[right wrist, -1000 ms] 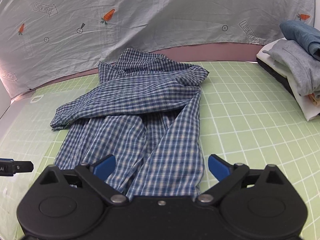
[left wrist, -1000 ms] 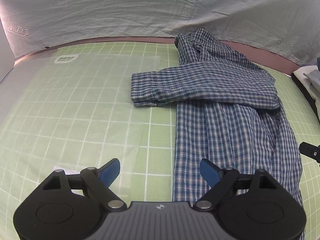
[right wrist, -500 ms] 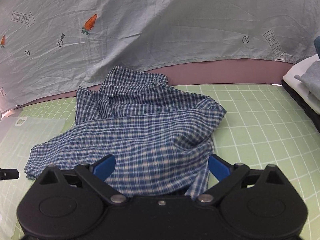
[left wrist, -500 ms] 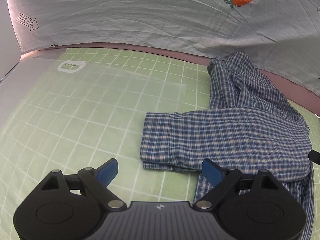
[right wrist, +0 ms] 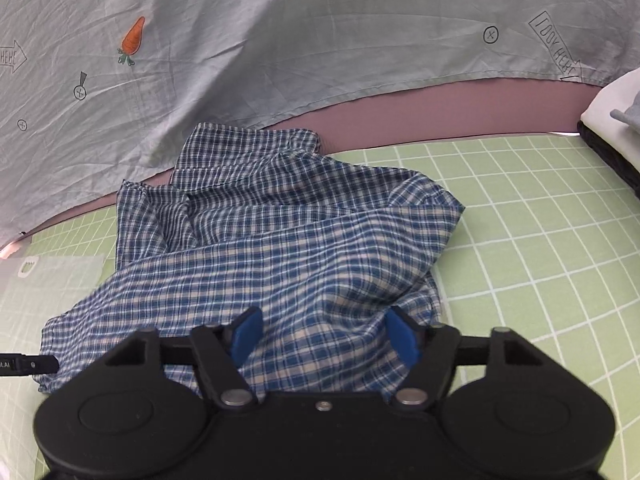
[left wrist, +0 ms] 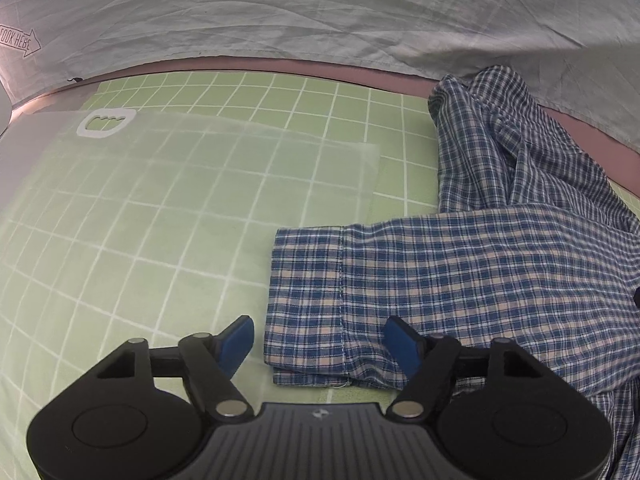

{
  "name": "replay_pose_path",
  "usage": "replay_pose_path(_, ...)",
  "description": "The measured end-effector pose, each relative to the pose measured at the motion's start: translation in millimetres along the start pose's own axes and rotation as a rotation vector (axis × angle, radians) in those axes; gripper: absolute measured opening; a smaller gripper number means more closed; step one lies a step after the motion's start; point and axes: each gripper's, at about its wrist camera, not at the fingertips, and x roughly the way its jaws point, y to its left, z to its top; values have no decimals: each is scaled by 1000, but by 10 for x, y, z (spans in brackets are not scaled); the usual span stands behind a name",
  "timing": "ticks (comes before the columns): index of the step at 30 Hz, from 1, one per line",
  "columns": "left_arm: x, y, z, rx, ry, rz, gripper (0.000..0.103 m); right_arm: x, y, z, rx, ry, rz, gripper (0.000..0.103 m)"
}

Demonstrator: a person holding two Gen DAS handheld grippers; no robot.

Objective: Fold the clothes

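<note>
Shirt (left wrist: pixel 500 272) dead ahead of both my tools, a blue checked one lying on the green gridded mat (left wrist: pixel 168 280) that covers the table. One sleeve (left wrist: pixel 400 280) is laid crosswise over the body, and its cuff (left wrist: pixel 306 300) sits right between the spread blue pads of my left tool (left wrist: pixel 318 342), which gapes wide and holds nothing. My right tool (right wrist: pixel 326 336) hangs just as wide over the sleeve's upper end, fabric showing between its pads, nothing pinched. Collar end is bunched up at the far edge, near the grey printed sheet (right wrist: pixel 320 40) hanging behind. A clear plastic sheet (left wrist: pixel 180 184) lies off to the left of my left tool. By my reading, this is the sleeve stage of the fold: half-folded, body not squared. Next move, I judge, wants both tools to come down level and pinch only the top layer, so the sleeve moves without dragging the body beneath.
</note>
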Motion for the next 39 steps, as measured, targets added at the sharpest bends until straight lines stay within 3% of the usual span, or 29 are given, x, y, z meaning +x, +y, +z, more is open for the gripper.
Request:
replay_pose_path(4,87,23,33,-48,1,-2,36,30,16,61,-41,-4,-3,12)
replay_pose_path(6,99,52,54,-76,-10,-26,26,21,13,100,-55,-13,5,4)
replay_pose_path(7,106,66,65,-89,-16,-38,14,5,15,119,-62,-22,8,3)
replay_pose_path(8,111,80,76,-103,-21,-50,10,-15,10,137,-65,-29,13,3)
replay_pose_path(11,43,69,117,-102,-52,-53,9,-79,2,188,-56,-58,23,2)
replay_pose_path(22,-895,62,547,-65,-369,-51,9,-629,122,524,-30,-272,82,1)
replay_pose_path(28,-1095,161,673,-99,-448,-33,9,-673,238,658,-42,-318,130,1)
replay_pose_path(30,-1000,158,635,-89,-424,19,9,-534,290,639,-64,-275,136,4)
replay_pose_path(32,-885,229,580,-110,-385,38,9,-391,299,592,-59,-226,134,15)
replay_pose_path(34,-786,305,527,-139,-348,44,9,-295,203,528,16,-189,148,37)
replay_pose_path(36,-715,368,466,-157,-323,47,9,-247,30,468,132,-169,153,44)
replay_pose_path(39,-619,409,397,-159,-298,58,9,-131,-182,439,207,-130,96,64)
